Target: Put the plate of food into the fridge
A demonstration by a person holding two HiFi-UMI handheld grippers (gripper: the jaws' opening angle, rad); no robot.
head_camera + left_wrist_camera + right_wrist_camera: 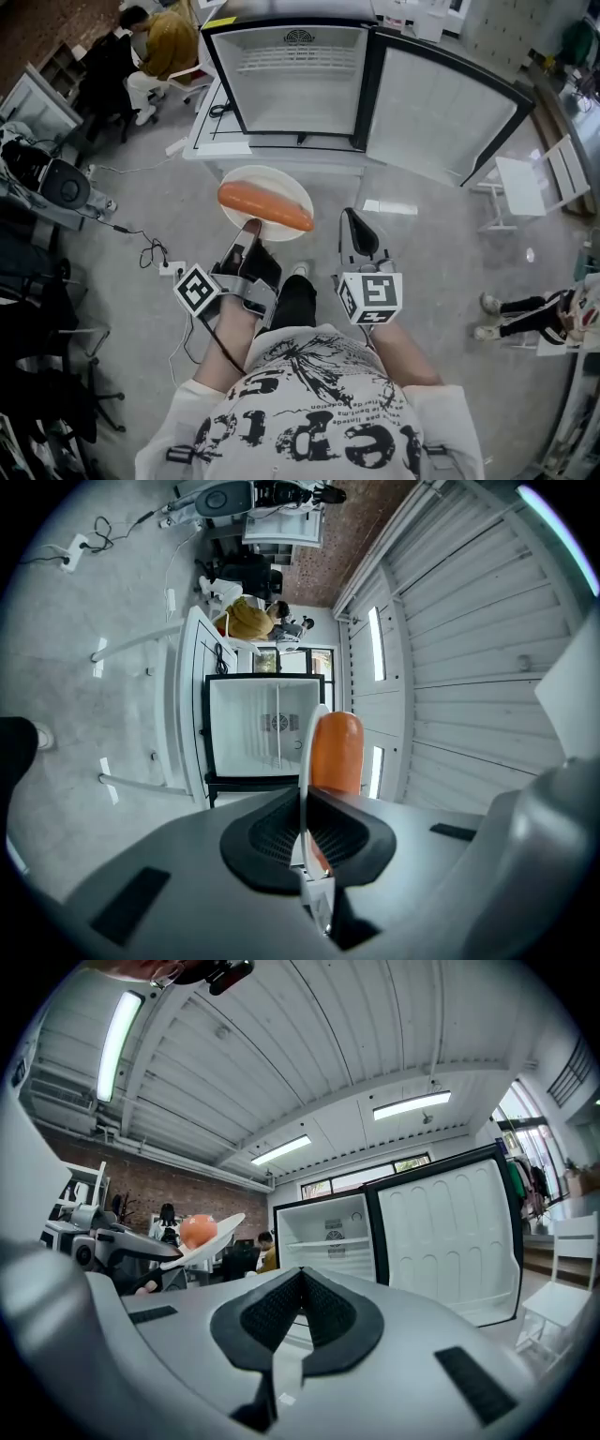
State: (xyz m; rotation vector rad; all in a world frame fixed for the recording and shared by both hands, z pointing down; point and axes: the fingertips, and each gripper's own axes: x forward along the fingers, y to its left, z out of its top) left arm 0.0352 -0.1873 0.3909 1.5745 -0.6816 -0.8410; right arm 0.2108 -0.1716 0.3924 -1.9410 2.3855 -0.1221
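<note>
A white plate (242, 184) carries a long orange sausage (265, 206) in the head view, held out in front of the open fridge (298, 80). My left gripper (247, 232) is shut on the plate's near rim. The left gripper view shows the plate (310, 738) edge-on between the pads, with the sausage (337, 752) beside it and the fridge (262, 728) interior beyond. My right gripper (354, 223) is shut on nothing, to the right of the plate. From the right gripper view the plate (208, 1239) and sausage (198, 1230) sit at left, the fridge (330, 1237) ahead.
The fridge door (450, 117) stands swung open to the right. A white chair (534, 183) is at the right, a person (159, 42) sits at the far left, and cables with a power strip (169, 269) lie on the floor.
</note>
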